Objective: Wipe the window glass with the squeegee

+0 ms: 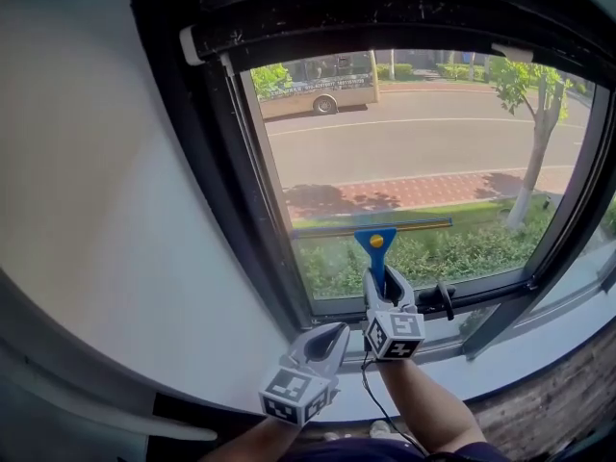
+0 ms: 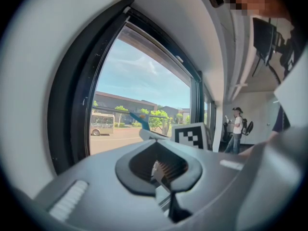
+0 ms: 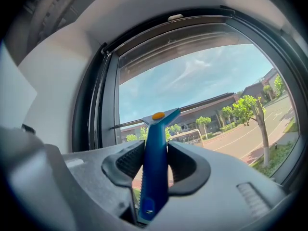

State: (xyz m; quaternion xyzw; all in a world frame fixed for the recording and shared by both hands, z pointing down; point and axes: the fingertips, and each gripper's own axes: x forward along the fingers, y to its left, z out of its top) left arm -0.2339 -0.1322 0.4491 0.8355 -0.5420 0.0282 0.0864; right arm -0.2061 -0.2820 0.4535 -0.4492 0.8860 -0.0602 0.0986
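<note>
Squeegee (image 1: pixel 375 242) before window glass (image 1: pixel 423 152), right tongs (image 1: pixel 382 283) below, left tongs (image 1: pixel 332 331) lower left

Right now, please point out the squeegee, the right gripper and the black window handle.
squeegee (image 3: pixel 156 146): right gripper view, on its blue handle.
right gripper (image 1: pixel 383 279): head view, midway between its fingertips.
window handle (image 1: pixel 436 301): head view, on the black lever.

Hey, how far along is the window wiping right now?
Done: the squeegee is picked up, its blue handle clamped in the right gripper. In hand: its blade lies low across the glass, near the bottom frame. Left: no streaks or wet patches show, so I can't tell how much has been wiped. The left gripper is shut and empty, by the sill.
</note>
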